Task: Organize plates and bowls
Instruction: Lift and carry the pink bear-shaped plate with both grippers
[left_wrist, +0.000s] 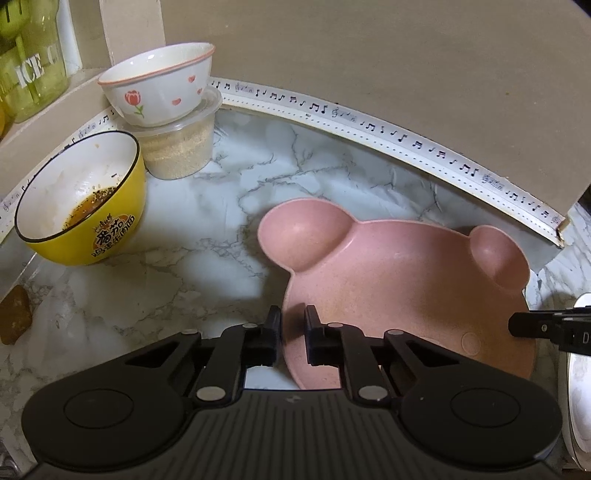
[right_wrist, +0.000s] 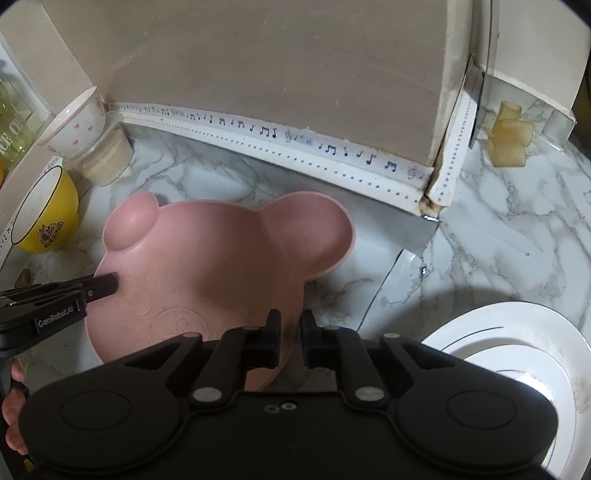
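Marble counter (left_wrist: 229, 206) and beige wall (left_wrist: 369, 55) ahead of my left gripper (left_wrist: 291, 336) and right gripper (right_wrist: 288, 338), both pinching the pink bear plate's (right_wrist: 207, 251) rim.

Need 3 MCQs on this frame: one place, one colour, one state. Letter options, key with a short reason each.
1. Where does the tulip bowl sit?
A. on the lidded plastic container
B. inside the yellow bowl
C. on the white plate

2. What colour is the bear-shaped plate?
A. blue
B. pink
C. green

3. What is in the yellow bowl?
A. clean, nothing
B. water to the brim
C. orange sauce residue

Key: 1 A, its base rests on the container's lid. 2 B, pink in both views. 3 C, orange flecked residue lies inside it.
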